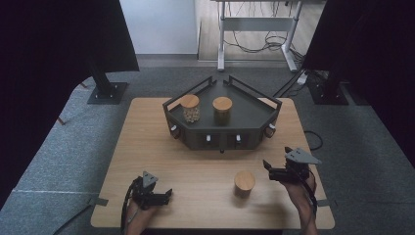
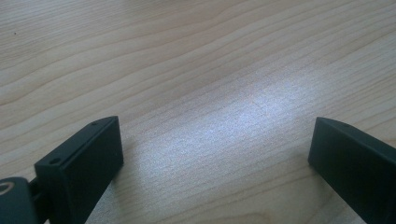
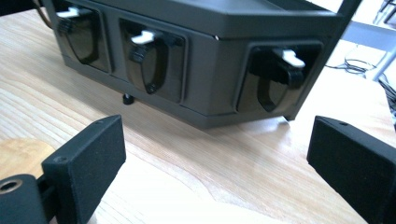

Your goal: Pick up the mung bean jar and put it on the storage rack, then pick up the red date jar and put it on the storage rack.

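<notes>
Wooden table (image 1: pixel 147 147), frame centre. Dark angular rack (image 1: pixel 222 120), upper centre, holding two wood-lidded jars: a clear jar (image 1: pixel 191 108) at left, a dark jar (image 1: pixel 222 110) just beside it. Third lidded jar (image 1: pixel 244 183), lower centre, standing alone on the tabletop. Left gripper (image 1: pixel 169 195), lower left: jaws spread, empty, over bare wood. Right gripper (image 1: pixel 266 168), lower right: jaws spread, empty, near the third jar, facing the rack's white-levered front (image 3: pixel 154 60).

Three upright wood-lidded jars (image 1: pixel 244 183): two inside the dark angular rack (image 1: pixel 254 113), one on the table (image 1: pixel 195 171) before it.
</notes>
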`<state>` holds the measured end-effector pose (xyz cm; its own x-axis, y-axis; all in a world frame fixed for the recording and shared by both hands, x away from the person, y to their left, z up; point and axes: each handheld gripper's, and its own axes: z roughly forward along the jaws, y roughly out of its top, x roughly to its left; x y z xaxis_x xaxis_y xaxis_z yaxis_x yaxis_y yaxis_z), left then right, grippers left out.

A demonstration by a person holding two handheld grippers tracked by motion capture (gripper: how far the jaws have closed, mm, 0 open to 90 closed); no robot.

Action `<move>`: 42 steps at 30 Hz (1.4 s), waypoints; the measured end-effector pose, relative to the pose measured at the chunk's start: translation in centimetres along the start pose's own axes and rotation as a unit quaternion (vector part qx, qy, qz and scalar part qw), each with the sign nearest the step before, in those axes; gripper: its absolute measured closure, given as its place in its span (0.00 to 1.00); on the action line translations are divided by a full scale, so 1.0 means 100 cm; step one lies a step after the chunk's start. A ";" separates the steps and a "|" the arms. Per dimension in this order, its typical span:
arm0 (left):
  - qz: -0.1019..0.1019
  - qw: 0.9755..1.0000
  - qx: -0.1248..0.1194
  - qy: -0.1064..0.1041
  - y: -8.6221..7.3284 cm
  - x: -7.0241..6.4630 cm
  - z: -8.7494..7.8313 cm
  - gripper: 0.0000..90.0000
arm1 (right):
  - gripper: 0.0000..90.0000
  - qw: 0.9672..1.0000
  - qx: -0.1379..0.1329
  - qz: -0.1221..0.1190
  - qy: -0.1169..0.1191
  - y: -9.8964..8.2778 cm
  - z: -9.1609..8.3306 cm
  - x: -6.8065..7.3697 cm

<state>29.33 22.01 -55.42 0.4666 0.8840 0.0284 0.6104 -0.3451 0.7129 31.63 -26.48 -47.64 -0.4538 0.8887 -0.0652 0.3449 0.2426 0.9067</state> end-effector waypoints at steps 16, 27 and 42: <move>0.000 1.000 0.000 0.000 0.000 0.000 0.000 0.03 | 0.05 1.000 0.012 0.004 -0.023 -0.032 0.007 -0.002; 0.000 1.000 0.000 0.000 0.000 0.000 0.000 0.03 | 0.06 0.999 0.022 0.010 -0.028 -0.043 0.011 -0.005; 0.000 1.000 0.000 0.000 0.000 0.000 0.000 0.03 | 0.05 1.000 0.000 0.006 -0.023 -0.030 0.002 0.004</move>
<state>29.33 22.01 -55.42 0.4671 0.8838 0.0280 0.6102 -0.3451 0.7131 30.52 -26.78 -50.49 -0.4106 0.9089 -0.0732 0.3498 0.2311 0.9079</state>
